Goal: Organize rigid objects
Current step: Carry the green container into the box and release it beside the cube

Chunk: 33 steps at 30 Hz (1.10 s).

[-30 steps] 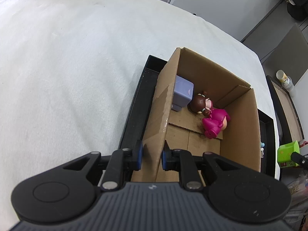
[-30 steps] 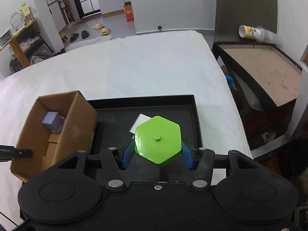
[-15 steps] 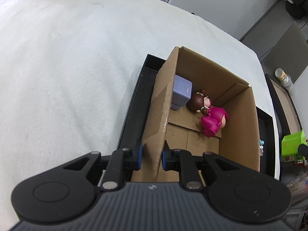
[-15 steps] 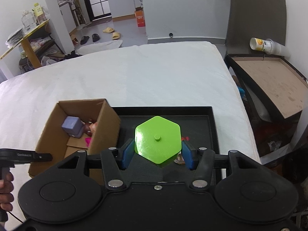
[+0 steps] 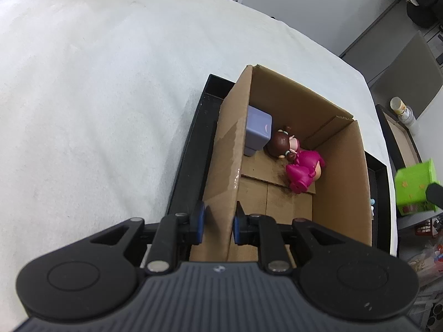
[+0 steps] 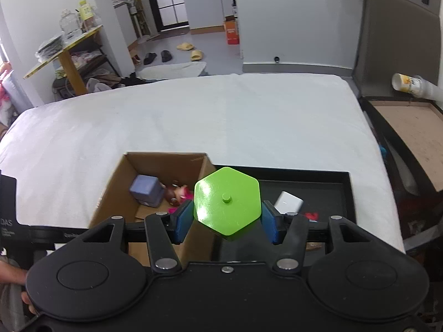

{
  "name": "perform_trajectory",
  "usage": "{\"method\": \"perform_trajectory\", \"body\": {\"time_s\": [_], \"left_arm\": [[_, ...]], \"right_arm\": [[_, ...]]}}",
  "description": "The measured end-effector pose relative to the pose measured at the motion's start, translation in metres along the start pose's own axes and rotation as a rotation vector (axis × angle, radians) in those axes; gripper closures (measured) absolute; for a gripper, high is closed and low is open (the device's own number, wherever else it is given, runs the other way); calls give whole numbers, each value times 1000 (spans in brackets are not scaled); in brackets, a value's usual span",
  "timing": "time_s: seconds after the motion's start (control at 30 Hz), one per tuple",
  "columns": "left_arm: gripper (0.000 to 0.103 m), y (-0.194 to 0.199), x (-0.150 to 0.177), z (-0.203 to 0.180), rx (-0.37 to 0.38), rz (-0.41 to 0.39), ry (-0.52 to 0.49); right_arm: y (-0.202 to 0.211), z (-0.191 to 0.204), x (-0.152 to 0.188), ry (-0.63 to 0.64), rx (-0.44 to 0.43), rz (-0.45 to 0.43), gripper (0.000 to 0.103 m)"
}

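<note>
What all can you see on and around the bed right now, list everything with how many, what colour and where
cardboard box: 1, brown, on the black tray
black tray: 1, on the white bed cover
cube: 1, lavender, inside the box against its wall
doll: 1, brown hair, magenta dress, lying in the box beside the cube
hexagonal block: 1, lime green, held above the box's edge
white block: 1, in the tray
bed cover: 1, white
slippers: 2, yellow, on the floor beyond
left hand-held gripper: black, clamped on the box wall
right hand-held gripper: black, gripping the hexagonal block
</note>
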<state>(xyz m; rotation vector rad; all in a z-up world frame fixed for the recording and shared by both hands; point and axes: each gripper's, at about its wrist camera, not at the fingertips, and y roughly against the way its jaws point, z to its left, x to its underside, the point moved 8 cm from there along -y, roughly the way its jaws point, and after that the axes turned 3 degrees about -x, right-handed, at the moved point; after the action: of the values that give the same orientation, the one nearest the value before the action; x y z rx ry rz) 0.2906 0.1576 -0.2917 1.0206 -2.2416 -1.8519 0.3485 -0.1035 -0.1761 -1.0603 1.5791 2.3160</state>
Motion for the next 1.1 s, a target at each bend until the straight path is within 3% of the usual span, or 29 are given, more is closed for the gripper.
{"method": "perform_trajectory", "body": {"time_s": [0.63,1.1], "left_arm": [[82,0,3,2,74,12,-30],[81,-3,2,2,113,20,-66]], "right_arm": [[-44,74,-8,75,-135,58,51],[-82,100,9,76,-177,150,51]]}}
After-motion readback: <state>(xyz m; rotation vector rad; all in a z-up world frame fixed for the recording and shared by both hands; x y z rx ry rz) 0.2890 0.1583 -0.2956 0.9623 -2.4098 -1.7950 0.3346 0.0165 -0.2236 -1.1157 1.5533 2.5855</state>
